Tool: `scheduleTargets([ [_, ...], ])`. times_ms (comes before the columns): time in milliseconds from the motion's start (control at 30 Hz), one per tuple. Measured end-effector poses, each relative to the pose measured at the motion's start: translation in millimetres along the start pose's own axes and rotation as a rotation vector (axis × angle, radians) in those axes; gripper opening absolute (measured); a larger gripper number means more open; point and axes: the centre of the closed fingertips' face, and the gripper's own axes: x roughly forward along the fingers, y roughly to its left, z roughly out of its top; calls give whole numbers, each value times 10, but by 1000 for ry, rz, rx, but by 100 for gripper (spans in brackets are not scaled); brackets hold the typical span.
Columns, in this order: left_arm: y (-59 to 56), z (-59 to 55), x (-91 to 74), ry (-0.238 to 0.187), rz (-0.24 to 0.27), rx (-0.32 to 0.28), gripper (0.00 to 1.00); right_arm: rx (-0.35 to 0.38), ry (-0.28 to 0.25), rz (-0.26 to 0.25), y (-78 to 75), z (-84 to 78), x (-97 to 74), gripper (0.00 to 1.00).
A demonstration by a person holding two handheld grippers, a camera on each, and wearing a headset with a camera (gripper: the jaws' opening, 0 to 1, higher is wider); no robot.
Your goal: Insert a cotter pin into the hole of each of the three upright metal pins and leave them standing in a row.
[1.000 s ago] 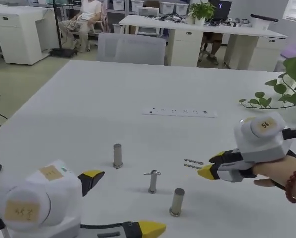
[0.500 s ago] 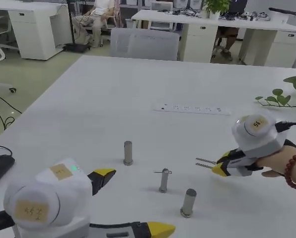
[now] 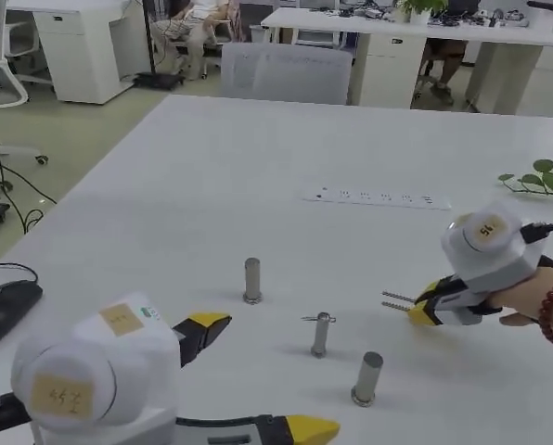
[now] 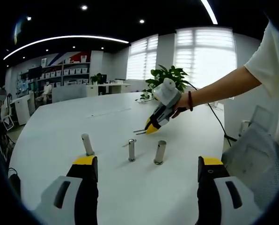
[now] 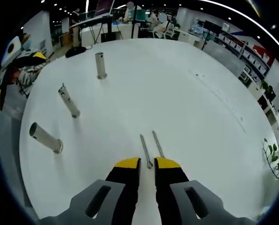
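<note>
Three upright metal pins stand in a slanted row on the white table [image 3: 165, 185]: a far pin [image 3: 251, 280], a middle pin [image 3: 321, 334] with a cotter pin across its top, and a near pin [image 3: 366, 377]. They also appear as pin [image 4: 87, 144], pin [image 4: 131, 149] and pin [image 4: 159, 152]. My right gripper [image 3: 420, 309] is right of the row, low at the table. In the right gripper view my right gripper [image 5: 147, 163] is shut on a cotter pin [image 5: 146, 150], with a second cotter pin [image 5: 157, 142] beside it. My left gripper [image 4: 147, 161] stands open and holds nothing, near the front edge.
A white power strip [image 3: 377, 197] lies across the table farther back. A leafy plant [image 3: 541, 176] reaches in at the right edge. A grey chair [image 3: 286, 74] stands at the far side, with desks and a seated person beyond. A dark object [image 3: 3, 311] lies at left.
The right gripper's jaws went from open beside the two cotter pins to shut on one. The pins and left gripper stayed put. The head camera shifted.
</note>
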Motion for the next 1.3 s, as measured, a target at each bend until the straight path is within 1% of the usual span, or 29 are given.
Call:
scheduleTargets([
  [167, 37, -6, -9, 1, 8, -2, 87, -22, 16, 17, -5, 4, 22, 12],
  [233, 45, -12, -12, 3, 10, -3, 87, -20, 29, 22, -15, -5, 32, 12],
  [333, 54, -14, -13, 3, 12, -2, 87, -49, 57, 38, -4, -32, 40, 10],
  [367, 56, -14, -12, 3, 12, -3, 87, -59, 45, 41, -3, 0, 54, 10],
  [467, 58, -18, -10, 6, 12, -3, 86, -72, 68, 64, 24, -7, 54, 8],
  [533, 57, -17, -11, 6, 12, 0, 86, -105, 85, 75, 35, -7, 61, 7],
  [567, 57, -16, -11, 5, 12, 0, 86, -109, 94, 82, 42, -9, 63, 6],
  [600, 54, -16, -10, 5, 10, 1, 86, -110, 101, 85, 40, -7, 67, 6],
  [700, 46, -27, -5, 12, 6, 6, 86, -77, 134, 108, 23, -13, 71, 6],
  [767, 44, -33, -6, 15, 5, 5, 85, -96, 148, 116, 20, -20, 76, 5],
  [800, 45, -33, -7, 15, 6, 6, 85, -119, 158, 116, 14, -24, 79, 5],
  [867, 49, -32, -9, 15, 8, 6, 85, -125, 168, 113, 23, -26, 78, 5],
  [967, 51, -44, -11, 21, 7, 4, 84, -169, 179, 107, 32, -28, 69, 4],
  [1167, 28, -58, -3, 34, -1, 5, 81, -195, 184, 95, 21, -42, 49, 3],
  [1300, 21, -35, 7, 38, -6, 10, 80, -201, 171, 82, -16, -28, 20, 3],
])
